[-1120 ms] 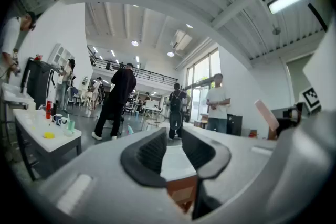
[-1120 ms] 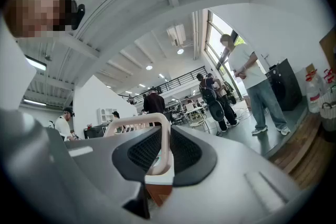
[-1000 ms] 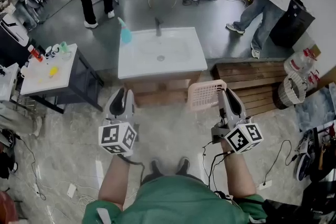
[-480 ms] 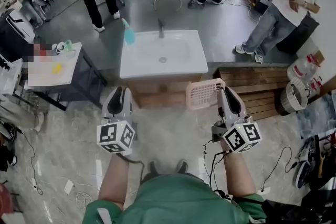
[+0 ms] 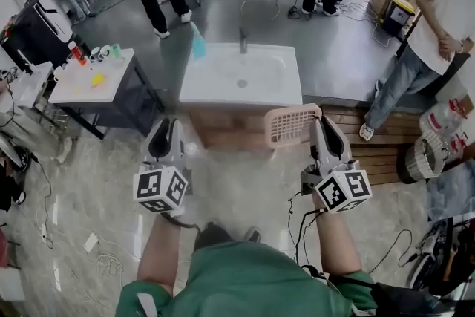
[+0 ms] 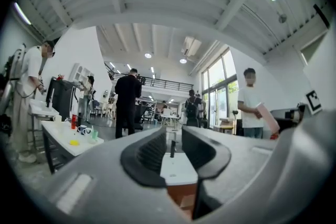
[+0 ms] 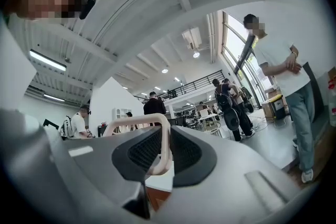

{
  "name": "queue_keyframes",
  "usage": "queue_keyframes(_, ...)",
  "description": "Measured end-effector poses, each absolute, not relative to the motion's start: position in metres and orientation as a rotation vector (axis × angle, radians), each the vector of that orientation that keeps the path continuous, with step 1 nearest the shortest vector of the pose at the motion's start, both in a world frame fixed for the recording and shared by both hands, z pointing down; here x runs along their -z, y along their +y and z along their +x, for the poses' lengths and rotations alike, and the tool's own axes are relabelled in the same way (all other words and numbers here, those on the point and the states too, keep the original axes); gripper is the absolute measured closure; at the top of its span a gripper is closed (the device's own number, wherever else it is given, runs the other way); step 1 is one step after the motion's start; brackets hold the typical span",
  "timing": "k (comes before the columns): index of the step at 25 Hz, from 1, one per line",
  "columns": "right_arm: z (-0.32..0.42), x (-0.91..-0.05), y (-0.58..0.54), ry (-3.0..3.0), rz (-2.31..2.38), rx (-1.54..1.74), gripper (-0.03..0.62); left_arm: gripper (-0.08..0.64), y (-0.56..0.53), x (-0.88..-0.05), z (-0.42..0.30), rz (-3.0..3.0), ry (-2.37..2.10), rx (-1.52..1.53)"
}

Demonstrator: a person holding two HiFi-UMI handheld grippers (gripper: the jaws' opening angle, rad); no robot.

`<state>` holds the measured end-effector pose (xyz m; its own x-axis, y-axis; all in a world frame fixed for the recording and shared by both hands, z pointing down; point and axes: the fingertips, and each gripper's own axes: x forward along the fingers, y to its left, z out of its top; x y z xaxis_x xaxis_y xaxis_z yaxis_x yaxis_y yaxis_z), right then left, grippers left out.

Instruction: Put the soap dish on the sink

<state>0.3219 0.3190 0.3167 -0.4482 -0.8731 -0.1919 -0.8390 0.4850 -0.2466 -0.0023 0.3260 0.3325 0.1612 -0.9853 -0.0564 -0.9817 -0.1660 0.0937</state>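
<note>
A: Head view: our right gripper (image 5: 320, 122) pinches the soap dish (image 5: 289, 127), held just short of the sink (image 5: 223, 82).
B: Left gripper view: our left gripper (image 6: 174, 147) is parted, empty.
A: Right gripper view: only the thin rim (image 7: 166, 145) is clamped; we fear it swivelling loose over the sink.

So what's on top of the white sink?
A faucet at the back and a teal bottle at its back left corner. The basin looks bare. Nothing covers it; the soap dish is in the right gripper.
</note>
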Motion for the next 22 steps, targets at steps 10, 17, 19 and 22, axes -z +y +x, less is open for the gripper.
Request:
queue_keyframes(10, 0.316, -0.33, 0.284, 2.447, -1.424, 0.221, 0.541, 0.472, 0.308, -0.343, -0.012, 2.318, -2.048, 0.132)
queue_keyframes(17, 0.287, -0.337, 0.228, 2.439, -1.462, 0.26, 0.541, 0.472, 0.244, -0.349, -0.049, 2.318, -2.021, 0.156)
queue_keyframes(19, 0.276, -0.337, 0.208, 2.43, -1.486, 0.267, 0.541, 0.472, 0.22, -0.351, -0.06, 2.328, -2.001, 0.156)
queue_keyframes(22, 0.254, -0.335, 0.175, 2.419, -1.522, 0.276, 0.541, 0.472, 0.181, -0.352, -0.082, 2.342, -1.974, 0.16)
